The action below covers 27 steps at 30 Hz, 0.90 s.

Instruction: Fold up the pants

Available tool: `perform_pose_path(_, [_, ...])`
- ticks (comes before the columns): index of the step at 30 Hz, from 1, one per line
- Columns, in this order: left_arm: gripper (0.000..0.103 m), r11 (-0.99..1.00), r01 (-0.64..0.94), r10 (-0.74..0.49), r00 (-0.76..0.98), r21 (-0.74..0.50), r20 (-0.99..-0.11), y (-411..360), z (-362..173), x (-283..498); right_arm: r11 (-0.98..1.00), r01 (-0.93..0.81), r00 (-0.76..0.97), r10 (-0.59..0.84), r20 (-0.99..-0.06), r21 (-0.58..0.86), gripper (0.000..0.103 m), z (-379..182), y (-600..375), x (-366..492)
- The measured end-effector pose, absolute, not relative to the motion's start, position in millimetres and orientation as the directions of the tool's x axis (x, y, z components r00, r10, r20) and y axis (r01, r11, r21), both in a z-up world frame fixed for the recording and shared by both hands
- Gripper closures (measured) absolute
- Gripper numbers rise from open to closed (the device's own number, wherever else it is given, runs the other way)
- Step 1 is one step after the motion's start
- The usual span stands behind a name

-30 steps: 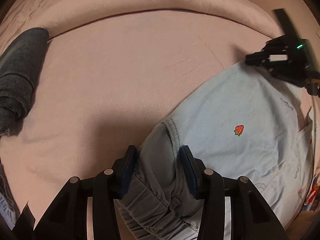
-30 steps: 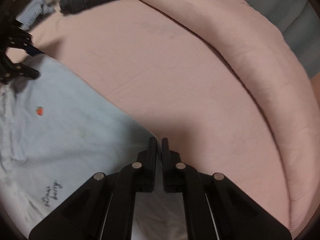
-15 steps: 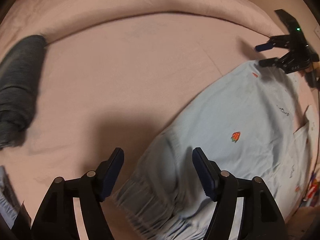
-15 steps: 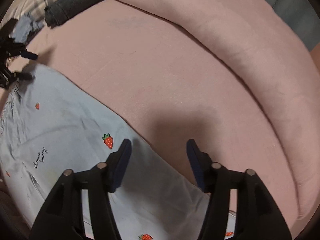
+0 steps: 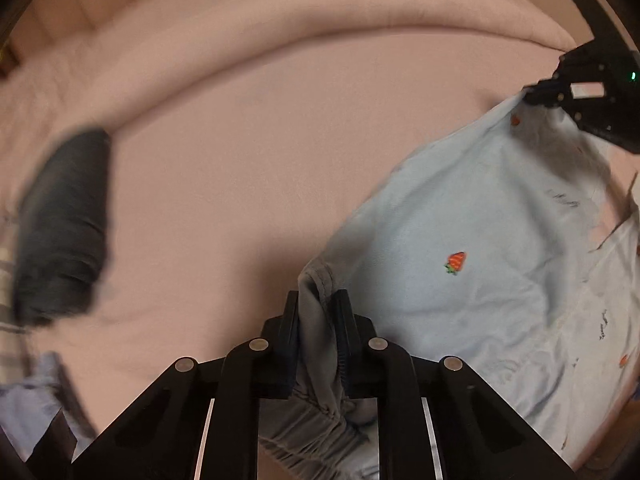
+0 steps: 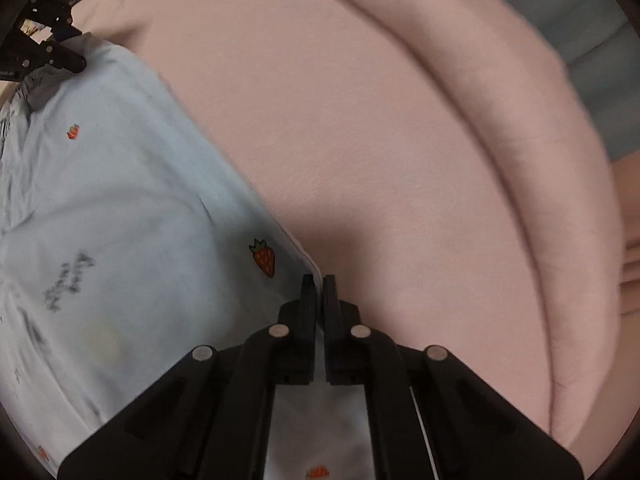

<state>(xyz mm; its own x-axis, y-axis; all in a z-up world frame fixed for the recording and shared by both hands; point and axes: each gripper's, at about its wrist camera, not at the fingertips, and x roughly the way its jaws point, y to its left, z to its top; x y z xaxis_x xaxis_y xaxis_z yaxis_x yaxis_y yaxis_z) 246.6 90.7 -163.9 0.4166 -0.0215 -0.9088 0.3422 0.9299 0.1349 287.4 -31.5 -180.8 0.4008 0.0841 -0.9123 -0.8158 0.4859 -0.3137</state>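
Light blue pants point(image 5: 480, 240) printed with small strawberries lie spread on a pink bed. In the left wrist view my left gripper point(image 5: 318, 300) is closing, and its pads press on a bunched grey-blue fold of the elastic waistband. Far to the upper right, my right gripper point(image 5: 534, 96) pinches the pants' other corner. In the right wrist view the pants point(image 6: 120, 200) fill the left side, and the right gripper point(image 6: 319, 280) is shut on their thin edge beside a strawberry. At the top left of that view the left gripper point(image 6: 76, 50) holds the waistband end.
A dark grey rolled garment point(image 5: 64, 232) lies at the left on the pink sheet point(image 5: 260, 160). A thick pink duvet roll point(image 5: 280, 48) curves along the far side. Pale blue cloth point(image 5: 24, 408) shows at the lower left. A grey-blue surface point(image 6: 592, 40) lies beyond the bed.
Both grippers opened wide half a second ago and have closed again, the left on the waistband fold, the right on the pants' edge. Both views have shifted over the bed.
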Motion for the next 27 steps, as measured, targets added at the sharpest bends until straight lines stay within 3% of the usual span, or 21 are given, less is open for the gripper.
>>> perform_pose_path(7, [0.087, 0.920, 0.322, -0.028, 0.624, 0.224, -0.781, 74, -104, 138, 0.575, -0.686, 0.645, 0.198, -0.738, -0.446, 0.100, -69, -82, 179])
perform_pose_path(11, [0.087, 0.900, 0.313, 0.000, 0.697, 0.304, -0.717, 82, -98, 63, 0.555, -0.683, 0.681, 0.248, -0.689, -0.475, 0.100, -48, -95, 96])
perform_pose_path(15, [0.088, 0.893, 0.279, 0.033, 0.740, 0.352, -0.672, 123, -103, 39, 0.512, -0.736, 0.632, 0.283, -0.722, -0.444, 0.100, -72, -124, 21])
perform_pose_path(18, [0.088, 0.908, 0.259, 0.042, 0.727, 0.330, -0.686, 133, -131, 26, 0.474, -0.787, 0.564, 0.292, -0.772, -0.396, 0.100, -120, -102, -12])
perform_pose_path(22, [0.088, 0.875, 0.276, 0.080, 0.727, 0.397, -0.681, 116, -151, 5, 0.444, -0.821, 0.495, 0.238, -0.836, -0.359, 0.100, -179, -106, -37])
perform_pose_path(27, [0.089, 0.897, 0.262, 0.044, 0.748, 0.356, -0.662, 127, -138, -10, 0.470, -0.813, 0.494, 0.248, -0.833, -0.343, 0.100, -177, -111, -55])
